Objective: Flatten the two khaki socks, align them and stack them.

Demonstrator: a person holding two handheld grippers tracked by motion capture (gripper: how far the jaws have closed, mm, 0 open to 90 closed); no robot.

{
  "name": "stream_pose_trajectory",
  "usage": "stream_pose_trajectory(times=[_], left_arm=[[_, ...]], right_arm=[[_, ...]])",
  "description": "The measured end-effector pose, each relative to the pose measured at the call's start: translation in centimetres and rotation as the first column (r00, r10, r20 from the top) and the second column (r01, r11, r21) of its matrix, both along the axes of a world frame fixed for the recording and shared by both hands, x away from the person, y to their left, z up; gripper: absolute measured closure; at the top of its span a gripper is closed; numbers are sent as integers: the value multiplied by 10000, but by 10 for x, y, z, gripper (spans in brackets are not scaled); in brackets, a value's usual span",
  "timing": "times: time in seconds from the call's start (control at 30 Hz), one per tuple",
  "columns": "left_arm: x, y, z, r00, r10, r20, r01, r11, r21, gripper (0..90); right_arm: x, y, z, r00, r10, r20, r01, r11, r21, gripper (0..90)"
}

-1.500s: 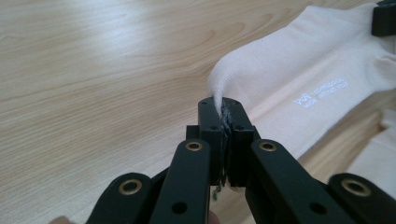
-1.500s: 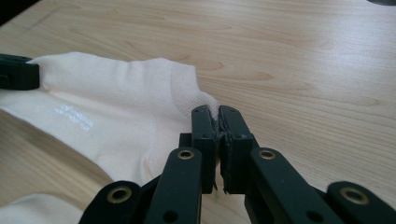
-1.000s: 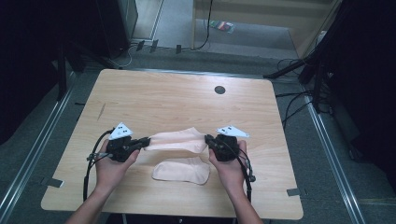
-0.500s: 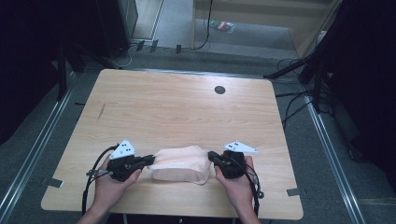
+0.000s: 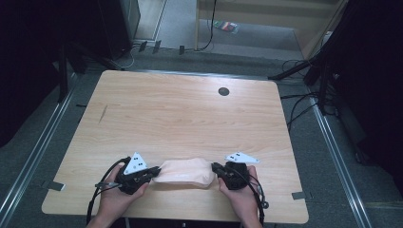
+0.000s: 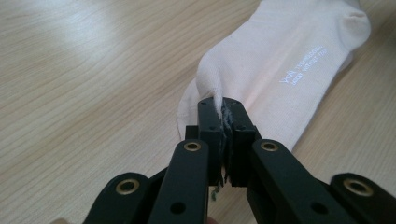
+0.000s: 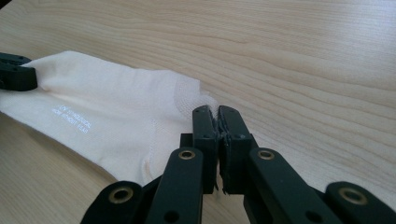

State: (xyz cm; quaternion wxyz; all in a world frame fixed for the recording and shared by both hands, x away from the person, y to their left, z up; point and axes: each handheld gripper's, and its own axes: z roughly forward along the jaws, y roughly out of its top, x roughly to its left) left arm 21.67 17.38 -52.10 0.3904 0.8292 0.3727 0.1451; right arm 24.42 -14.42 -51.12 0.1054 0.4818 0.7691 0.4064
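Note:
A pale cream sock (image 5: 185, 172) lies stretched flat near the front edge of the wooden table (image 5: 190, 109), held at both ends. My left gripper (image 5: 153, 175) is shut on its left end. In the left gripper view the black jaws (image 6: 223, 109) pinch a fold of the sock (image 6: 280, 60), which bears small white lettering. My right gripper (image 5: 215, 170) is shut on the other end. In the right gripper view its jaws (image 7: 218, 116) clamp the sock's (image 7: 116, 116) edge, and the left gripper (image 7: 16, 72) shows at the far end. A second fabric layer (image 6: 185, 105) peeks out beneath.
A dark round cable hole (image 5: 223, 91) sits at the table's back right. Cables (image 5: 294, 102) trail on the grey floor to the right. A metal rail (image 5: 43, 142) runs along the table's left side. The table's front edge lies just below both hands.
Both hands came toward the table's front edge and lower, laying the held sock over the second sock that lay on the table. Both grippers stayed shut on it.

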Motion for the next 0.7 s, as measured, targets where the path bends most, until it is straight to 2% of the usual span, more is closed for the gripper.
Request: stream_pose_trajectory(times=[0.1,0.23,0.47,0.57,0.6,0.63,0.67,0.7], left_arm=[[0,-2,-3,9999,22,139,-25,9997,224,880],[0,-3,-5,9999,56,137,-60,9997,241,878],[1,-10,-14,10000,8,98,-16,9972,749,873],[1,-11,-17,9999,110,100,-116,9974,710,810],[2,-10,-19,9999,143,33,-145,9981,595,810],[4,-6,-21,9999,167,-8,-167,9999,4,706],[4,-6,-21,9999,167,-8,-167,9999,4,664],[5,1,-21,9996,280,46,-277,9972,-694,588]], right_arm=[[1,2,-4,10000,16,-24,-17,10000,-95,872],[1,4,-8,9999,69,-89,-71,9997,-230,870],[2,5,-18,9998,170,-109,-175,9986,-492,864],[3,6,-23,9996,215,-204,-227,9981,-578,857],[3,6,-23,9996,215,-204,-227,9981,-578,857],[4,5,-25,9994,288,-216,-297,9985,-464,791],[4,5,-25,9994,288,-216,-297,9985,-464,791],[3,4,-25,9997,244,42,-242,9992,-310,632]])
